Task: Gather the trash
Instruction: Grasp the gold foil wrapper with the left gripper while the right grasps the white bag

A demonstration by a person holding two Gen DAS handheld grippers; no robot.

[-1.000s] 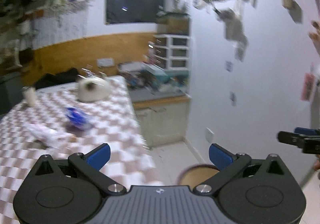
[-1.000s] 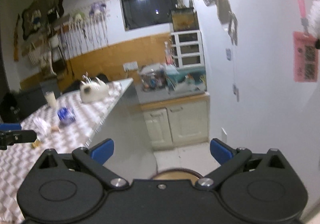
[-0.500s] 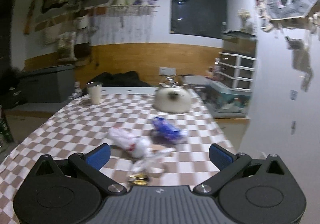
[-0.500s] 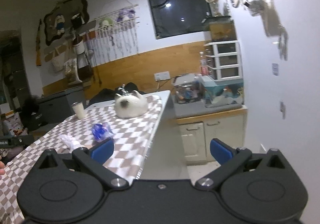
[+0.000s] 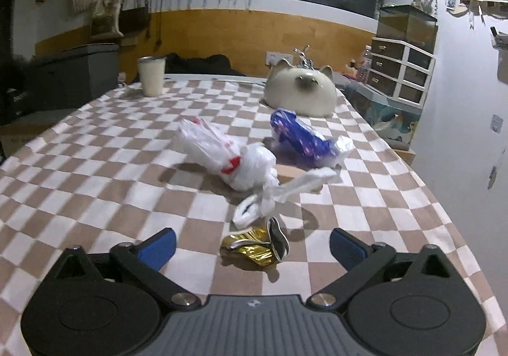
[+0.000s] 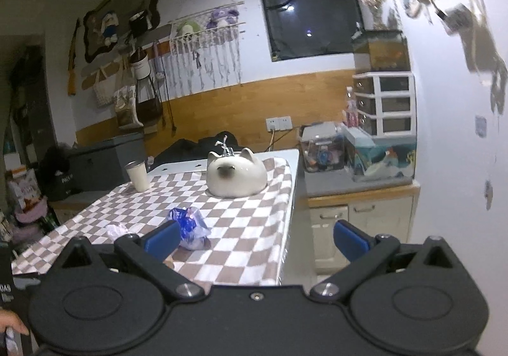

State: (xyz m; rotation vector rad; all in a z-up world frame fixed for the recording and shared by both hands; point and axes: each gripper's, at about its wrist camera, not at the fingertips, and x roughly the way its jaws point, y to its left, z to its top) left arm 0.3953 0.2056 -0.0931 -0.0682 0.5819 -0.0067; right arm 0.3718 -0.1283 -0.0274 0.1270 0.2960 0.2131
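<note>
The landmark taken for this record was the cat-shaped ceramic piece standing toward the far right of the checked tablecloth. Working from the left: a cream tumbler stood well to the left of the cat piece, near the far edge, and appeared to be no part of the trash. A crumpled white plastic bag with red print lay nearer the camera than the cat piece and to its left, with a twisted white strip trailing from it toward the near edge. A crushed gold foil wrapper lay nearest of all, well in front of the cat piece. A blue and white wrapper lay just in front of the cat piece. The left gripper was spread wide and held nothing, the gold wrapper lying between the lines of its 2 fingers but not touched. The right gripper was likewise spread wide and empty, held off the right edge of the table, level with the blue wrapper. The step in hand was judged to be the approach to the first pickup, with all 4 pieces uncollected. The next move was judged to call for lowering the left gripper over the gold wrapper and closing on it; the thin foil may slip. No bin was in view.
</note>
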